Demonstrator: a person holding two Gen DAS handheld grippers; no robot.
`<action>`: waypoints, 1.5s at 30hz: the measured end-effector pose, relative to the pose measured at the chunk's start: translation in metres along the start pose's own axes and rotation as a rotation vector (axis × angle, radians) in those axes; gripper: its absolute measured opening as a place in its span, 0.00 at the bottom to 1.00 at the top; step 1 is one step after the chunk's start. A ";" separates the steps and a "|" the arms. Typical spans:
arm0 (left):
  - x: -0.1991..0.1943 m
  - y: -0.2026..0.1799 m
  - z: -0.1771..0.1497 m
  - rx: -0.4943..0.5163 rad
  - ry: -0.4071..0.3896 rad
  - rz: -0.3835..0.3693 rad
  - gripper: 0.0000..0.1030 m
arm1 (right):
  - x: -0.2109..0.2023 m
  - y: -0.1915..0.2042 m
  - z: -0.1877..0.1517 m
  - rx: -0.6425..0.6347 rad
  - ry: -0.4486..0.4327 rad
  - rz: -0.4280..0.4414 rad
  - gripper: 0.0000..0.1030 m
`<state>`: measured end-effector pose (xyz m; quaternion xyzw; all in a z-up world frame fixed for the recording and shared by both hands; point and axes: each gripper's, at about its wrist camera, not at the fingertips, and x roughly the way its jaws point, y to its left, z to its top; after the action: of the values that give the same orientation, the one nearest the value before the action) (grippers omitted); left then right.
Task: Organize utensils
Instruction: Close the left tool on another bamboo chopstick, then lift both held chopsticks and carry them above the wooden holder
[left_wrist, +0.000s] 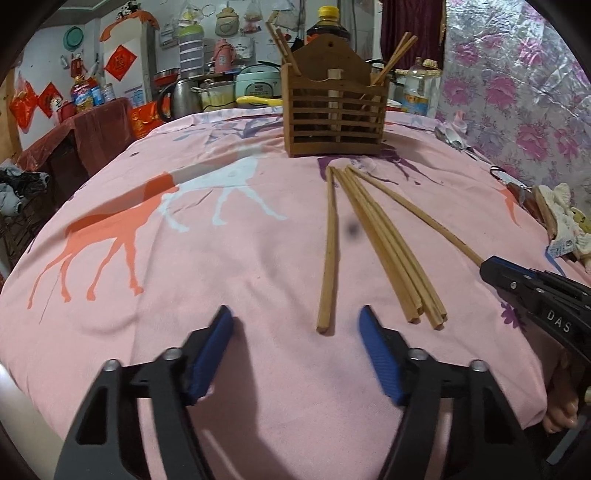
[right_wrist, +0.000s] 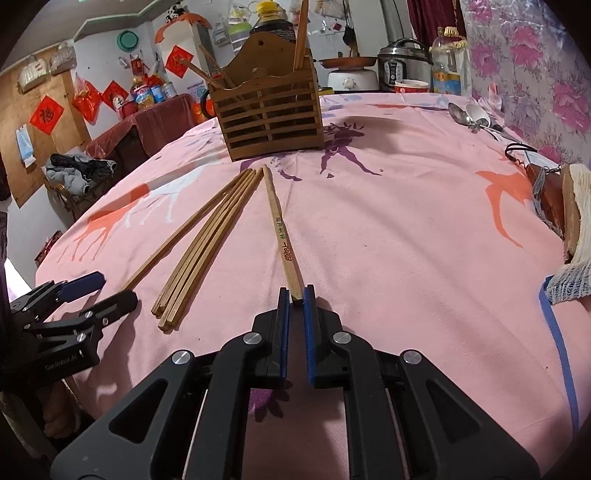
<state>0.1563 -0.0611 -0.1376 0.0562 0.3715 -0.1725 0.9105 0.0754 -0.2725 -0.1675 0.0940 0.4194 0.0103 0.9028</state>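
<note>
Several wooden chopsticks (left_wrist: 384, 243) lie on the pink tablecloth in front of a slatted wooden utensil holder (left_wrist: 334, 110), which has a few chopsticks standing in it. My left gripper (left_wrist: 295, 325) is open and empty, its jaws either side of the near end of a single chopstick (left_wrist: 328, 251). My right gripper (right_wrist: 296, 295) is shut on the near end of one chopstick (right_wrist: 280, 229), which lies on the cloth pointing at the holder (right_wrist: 269, 107). The bundle also shows in the right wrist view (right_wrist: 207, 251). The right gripper shows in the left wrist view (left_wrist: 491, 269), the left in the right wrist view (right_wrist: 107, 291).
Metal spoons (right_wrist: 469, 114) lie at the far right near the floral wall. A knife and a cloth-wrapped item (right_wrist: 569, 210) sit at the right edge. Pots, bottles and a rice cooker (right_wrist: 406, 62) stand behind the table.
</note>
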 end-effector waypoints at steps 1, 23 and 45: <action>0.000 0.000 0.000 0.007 -0.001 -0.013 0.50 | 0.000 0.000 0.000 0.000 0.000 0.001 0.10; -0.032 0.010 0.023 -0.042 -0.031 -0.067 0.07 | -0.032 0.003 0.012 -0.035 -0.118 -0.023 0.07; -0.094 0.019 0.138 -0.049 -0.154 -0.071 0.07 | -0.113 0.000 0.110 -0.019 -0.342 0.003 0.06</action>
<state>0.1912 -0.0498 0.0261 0.0071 0.3062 -0.1992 0.9309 0.0858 -0.3011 -0.0128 0.0867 0.2595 -0.0004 0.9618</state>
